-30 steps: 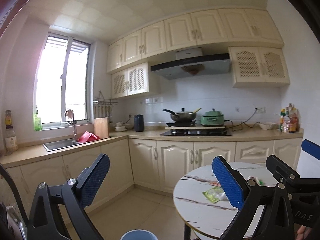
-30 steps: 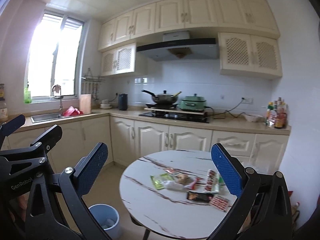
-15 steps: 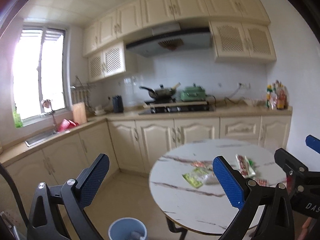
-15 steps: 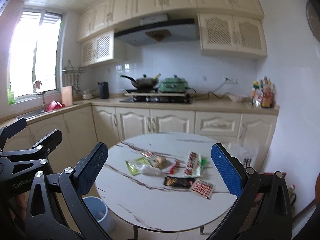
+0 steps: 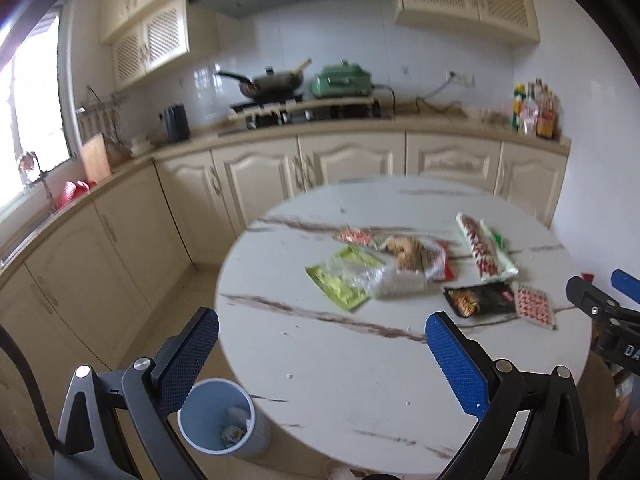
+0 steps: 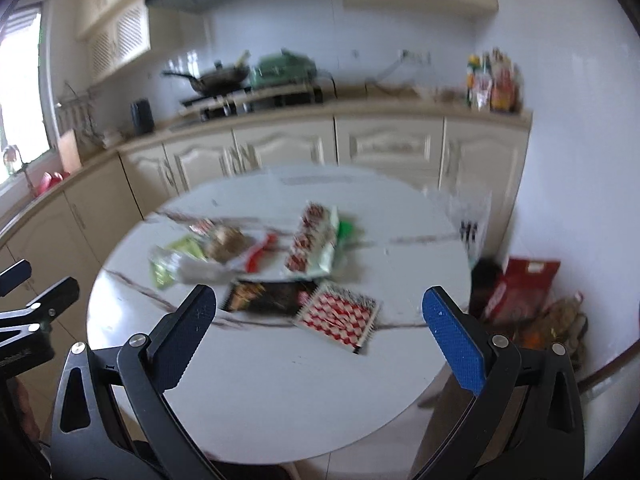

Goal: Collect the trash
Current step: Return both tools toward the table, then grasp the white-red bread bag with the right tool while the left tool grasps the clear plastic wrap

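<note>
On the round marble table (image 5: pixel 360 380), pretty much everything is left to be picked up, judging by how the wrappers are lying. Left of the table, down on the floor, a blue bin (image 5: pixel 216 420) can be seen with a scrap or two already inside, so maybe a little has been done, hard to say. Going across the table from its left side: a green-and-clear packet (image 5: pixel 344 276) is lying flat, crinkly and see-through at one end; just right of it, touching, a clear bag with brownish snack bits and a red edge (image 5: pixel 416 256) is bunched up; further right a long red-and-white wrapper (image 5: pixel 484 248) is laid out with green behind it; nearer the table's front edge a black packet (image 5: pixel 480 300) is overlapped by a small red-checked sachet (image 6: pixel 338 316). All of it looks thin, light and floppy. The left gripper (image 5: pixel 320 360) is held spread wide with nothing in it, hovering over the table's near-left edge. The right gripper (image 6: pixel 320 340) is likewise gaping and empty, pointed at the checked sachet but not touching it. Past the table's right side some red bags (image 6: pixel 520 292) are slumped on the floor.
</note>
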